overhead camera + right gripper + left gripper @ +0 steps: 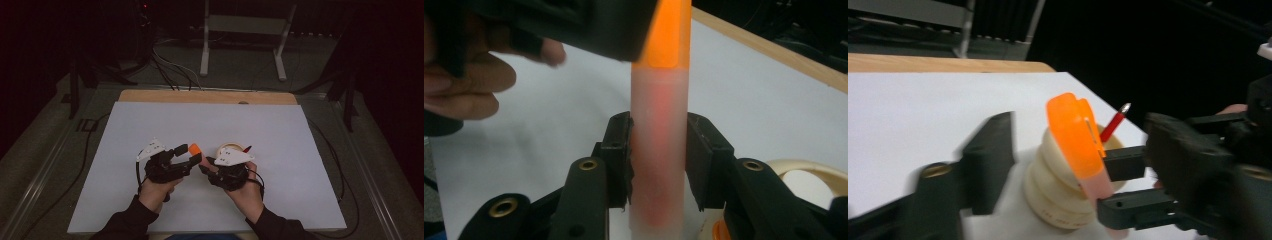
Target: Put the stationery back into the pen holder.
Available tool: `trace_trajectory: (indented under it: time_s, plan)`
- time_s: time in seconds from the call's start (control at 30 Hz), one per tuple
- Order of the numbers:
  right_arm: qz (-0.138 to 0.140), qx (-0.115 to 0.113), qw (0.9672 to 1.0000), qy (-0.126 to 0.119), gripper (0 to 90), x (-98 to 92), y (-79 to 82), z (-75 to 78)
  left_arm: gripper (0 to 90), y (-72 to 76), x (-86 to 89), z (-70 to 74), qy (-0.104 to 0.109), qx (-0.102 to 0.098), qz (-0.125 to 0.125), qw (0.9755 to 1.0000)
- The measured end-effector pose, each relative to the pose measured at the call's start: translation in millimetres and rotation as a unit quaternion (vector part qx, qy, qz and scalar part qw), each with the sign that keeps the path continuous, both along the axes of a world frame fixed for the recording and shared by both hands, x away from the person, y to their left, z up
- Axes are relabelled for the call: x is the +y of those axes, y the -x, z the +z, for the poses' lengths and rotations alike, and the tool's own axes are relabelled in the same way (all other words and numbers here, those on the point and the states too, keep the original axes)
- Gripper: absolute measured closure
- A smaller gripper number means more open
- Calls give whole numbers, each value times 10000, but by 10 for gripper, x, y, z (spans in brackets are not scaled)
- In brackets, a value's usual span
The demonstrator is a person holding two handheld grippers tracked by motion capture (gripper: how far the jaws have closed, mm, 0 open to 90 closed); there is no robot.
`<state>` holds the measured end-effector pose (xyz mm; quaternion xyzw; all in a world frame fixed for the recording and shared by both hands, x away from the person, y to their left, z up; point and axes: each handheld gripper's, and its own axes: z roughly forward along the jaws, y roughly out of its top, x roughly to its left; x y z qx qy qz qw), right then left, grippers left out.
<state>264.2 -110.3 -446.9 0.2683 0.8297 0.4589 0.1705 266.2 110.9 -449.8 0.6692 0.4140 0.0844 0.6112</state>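
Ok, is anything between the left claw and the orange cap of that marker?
Nothing visible. The orange cap sits between the open jaws of the left claw, with a gap on one side. The right claw grips the marker barrel below it. The cream holder stands behind.

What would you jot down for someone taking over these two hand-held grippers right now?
Right gripper: shut on the frosted translucent marker with the orange cap, clamped on its barrel.
Left gripper: jaws either side of the orange cap, not yet pressing it.
Cream ribbed holder stands on the white table sheet behind, with a red pen in it.
Done: marker picked up and presented.
Left: probably grip the cap and pull it off.
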Motion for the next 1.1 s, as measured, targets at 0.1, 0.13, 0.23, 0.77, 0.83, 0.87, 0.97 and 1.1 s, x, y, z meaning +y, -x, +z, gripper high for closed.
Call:
trace_trajectory:
  time_s: [0.1,0.13,0.23,0.77,0.83,0.87,0.97,1.1]
  plan:
    - [22,-19,10000,37,645,15,6,0,444,-20,-22,-13,40,61,-38,10000]
    - [30,-14,10000,38,645,17,6,-2,471,-28,-26,-19,49,77,-54,9999]
    - [28,18,10000,53,645,25,3,-10,554,-53,-23,-44,110,205,-12,9997]
    - [38,4,10000,79,644,40,-8,-9,725,-57,-7,-24,416,278,-185,9986]
    - [44,-40,10000,80,641,41,-6,1,727,-46,-15,-1,343,182,-210,9990]
    - [56,-37,10000,65,637,40,-5,7,728,-43,-19,12,311,142,-230,9992]
    - [71,-13,10000,9,611,25,-11,26,729,-21,-38,69,151,-100,-288,9994]
    - [43,92,9999,-107,531,-10,-28,31,729,20,-64,162,9,-414,-374,9984]
